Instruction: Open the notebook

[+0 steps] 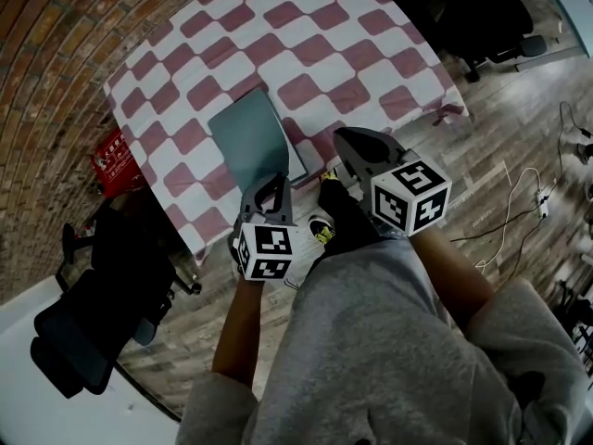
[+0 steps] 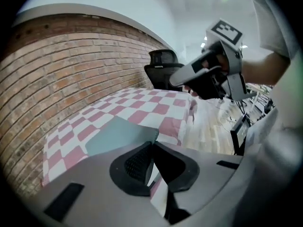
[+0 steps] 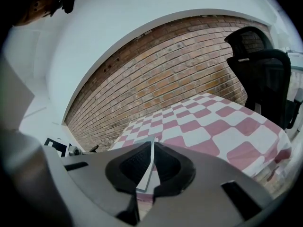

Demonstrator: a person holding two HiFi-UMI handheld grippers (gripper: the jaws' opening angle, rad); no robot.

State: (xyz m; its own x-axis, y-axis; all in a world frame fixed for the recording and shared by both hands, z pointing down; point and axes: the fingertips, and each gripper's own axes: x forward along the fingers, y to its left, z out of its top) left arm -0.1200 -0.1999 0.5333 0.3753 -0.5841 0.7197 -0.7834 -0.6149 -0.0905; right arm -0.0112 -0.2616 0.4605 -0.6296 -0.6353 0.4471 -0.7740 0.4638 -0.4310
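Note:
A grey-teal notebook (image 1: 246, 137) lies at the near edge of the table (image 1: 324, 54) with its pink and white checked cloth. My left gripper (image 1: 271, 182) is at the notebook's near edge, shut on the cover. In the left gripper view the teal cover (image 2: 116, 134) runs up to the closed tips of the left gripper (image 2: 152, 144) and looks raised at that end. My right gripper (image 1: 341, 140) is at the notebook's right near corner. In the right gripper view the right gripper (image 3: 152, 143) is shut on a thin grey slab, the notebook's edge (image 3: 147, 174), seen edge-on.
A brick wall (image 1: 56, 82) runs along the table's left. A red box (image 1: 116, 160) sits on the floor by the table. One black office chair (image 1: 83, 332) stands at the near left, another (image 1: 491, 17) at the far right. Cables (image 1: 528, 193) lie on the wooden floor.

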